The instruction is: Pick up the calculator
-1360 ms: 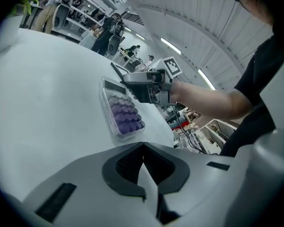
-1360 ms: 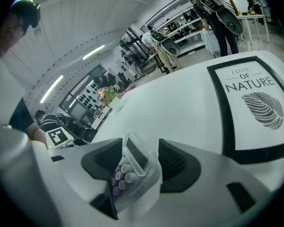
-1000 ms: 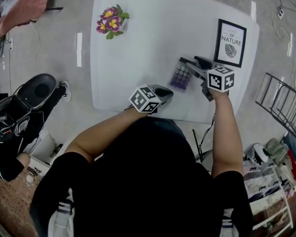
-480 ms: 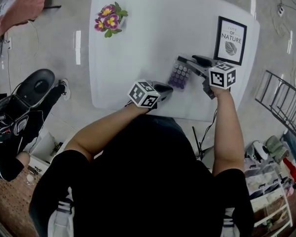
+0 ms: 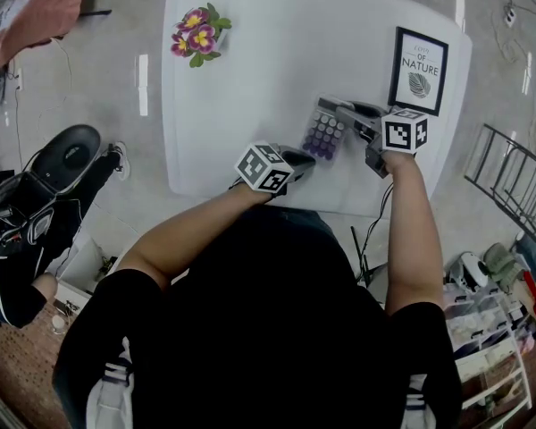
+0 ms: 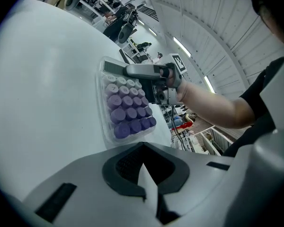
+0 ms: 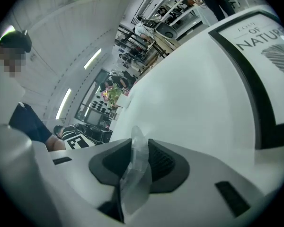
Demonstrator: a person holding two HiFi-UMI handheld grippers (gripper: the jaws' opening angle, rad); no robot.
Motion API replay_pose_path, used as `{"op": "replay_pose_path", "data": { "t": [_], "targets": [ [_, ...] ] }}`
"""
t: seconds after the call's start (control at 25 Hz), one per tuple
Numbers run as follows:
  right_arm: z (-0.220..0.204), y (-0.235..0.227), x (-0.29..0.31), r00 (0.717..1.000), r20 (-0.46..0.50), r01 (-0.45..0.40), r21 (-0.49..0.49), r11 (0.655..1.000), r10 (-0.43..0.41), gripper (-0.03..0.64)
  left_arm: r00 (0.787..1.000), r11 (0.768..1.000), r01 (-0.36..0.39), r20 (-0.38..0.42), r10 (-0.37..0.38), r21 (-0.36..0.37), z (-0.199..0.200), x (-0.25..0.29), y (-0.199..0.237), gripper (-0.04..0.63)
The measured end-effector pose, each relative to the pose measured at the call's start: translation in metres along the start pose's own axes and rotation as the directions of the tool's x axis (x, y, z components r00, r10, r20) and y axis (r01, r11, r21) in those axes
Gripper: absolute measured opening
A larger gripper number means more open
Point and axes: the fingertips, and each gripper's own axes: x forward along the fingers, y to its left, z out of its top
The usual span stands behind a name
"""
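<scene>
Lying flat on the white table point(image 5: 250, 88), the calculator point(image 5: 324, 134) was pictured with its long axis running away from the person, display end farthest. That far end was taken from the right by the right gripper point(image 5: 341, 111), whose jaws had just been closing. In the right gripper view, the calculator's clear plastic rim was seen nipped between them. The left gripper point(image 5: 302, 161), jaws together on nothing, was held just short of the near, purple-keyed end, apart from it. The right hand was therefore judged the one placed for the lift, with the weight hanging from one end. A framed print point(image 5: 418, 66) was seen just beyond the right gripper, and a flower sprig point(image 5: 197, 36) lay well apart at the far left corner. Glossy grey floor point(image 5: 116, 88) and a wire rack point(image 5: 514, 186) surrounded the table.
</scene>
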Motion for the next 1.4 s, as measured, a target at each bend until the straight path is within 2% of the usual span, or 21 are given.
{"op": "replay_pose_path", "data": {
  "t": [0.12, 0.32, 0.6, 0.76, 1.0, 1.4],
  "targets": [
    [-0.002, 0.004, 0.003, 1.000, 0.003, -0.029, 0.043, 0.999, 0.028, 0.115, 1.000, 1.000, 0.004, -0.004, -0.004, 0.001, 0.000, 0.000, 0.000, 0.017],
    [-0.002, 0.004, 0.000, 0.999, 0.024, -0.032, 0.071, 0.997, 0.030, 0.112, 1.000, 1.000, 0.012, -0.005, -0.012, -0.001, 0.001, 0.000, -0.002, 0.017],
    [-0.001, 0.016, -0.004, 0.998, 0.062, 0.003, 0.008, 1.000, -0.003, 0.110, 1.000, 1.000, -0.010, 0.001, 0.010, 0.019, 0.000, -0.001, -0.002, 0.018],
    [0.003, 0.028, -0.015, 0.995, 0.100, 0.005, -0.009, 1.000, -0.004, 0.110, 0.999, 1.000, -0.005, 0.039, 0.004, 0.023, 0.009, -0.008, -0.007, 0.018],
    [0.008, 0.045, -0.043, 0.983, 0.182, 0.025, -0.034, 0.999, -0.018, 0.110, 0.998, 0.998, -0.011, 0.060, 0.007, 0.063, 0.015, -0.022, -0.025, 0.018],
    [0.015, 0.083, -0.092, 0.965, 0.260, 0.066, -0.113, 0.991, -0.035, 0.110, 0.996, 0.989, -0.040, 0.079, 0.029, 0.142, 0.023, -0.047, -0.054, 0.018]
  ]
}}
